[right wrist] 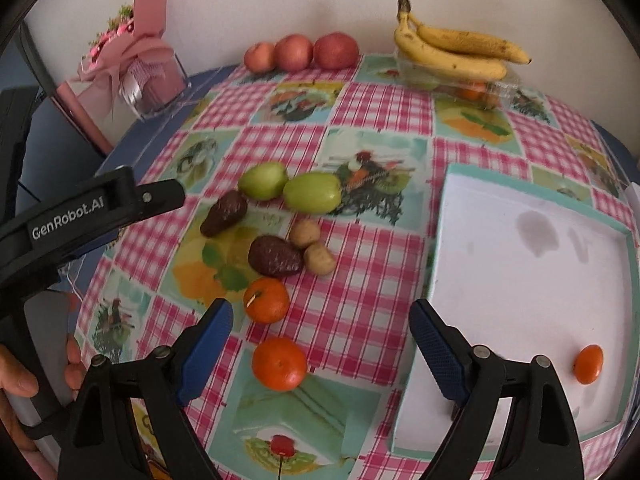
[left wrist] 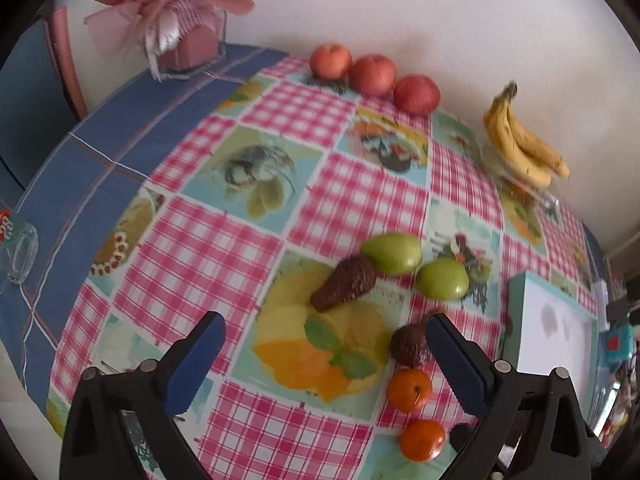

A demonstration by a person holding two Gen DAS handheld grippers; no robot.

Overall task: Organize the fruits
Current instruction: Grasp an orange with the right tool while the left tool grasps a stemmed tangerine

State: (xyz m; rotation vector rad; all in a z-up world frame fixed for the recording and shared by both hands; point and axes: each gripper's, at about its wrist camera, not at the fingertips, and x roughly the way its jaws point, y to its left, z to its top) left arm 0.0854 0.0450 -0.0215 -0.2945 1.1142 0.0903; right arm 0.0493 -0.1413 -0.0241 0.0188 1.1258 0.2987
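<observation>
Right gripper [right wrist: 320, 336]: black frame with blue ribbed fingers, jaws standing wide apart and grasping nothing, hovering over the checked cloth between the loose fruit and the tray.
Left gripper [left wrist: 324, 344]: same black and blue build, jaws likewise spread and holding nothing; it is showing at the left edge of the right wrist view, gripped by a bare hand [right wrist: 24, 384].
Round orange tangerines: two are lying near the right gripper's left finger [right wrist: 279, 364] [right wrist: 266, 300]; a third [right wrist: 589, 364] is sitting inside the tray.
Shallow white tray with teal rim [right wrist: 444, 216]: resting on the table's right side.
Dark brown avocados: one [right wrist: 275, 257] is lying just beside two small tan potatoes [right wrist: 319, 258]; another [right wrist: 224, 213] is touching the green pair.
Two green apples [right wrist: 312, 198]: lying side by side mid-table.
Three red apples [right wrist: 335, 51]: lined up along the wall.
Yellow banana bunch [right wrist: 456, 50]: sitting atop a clear plastic box.
Pink-and-white checked tablecloth [right wrist: 360, 280]: covering the table.
</observation>
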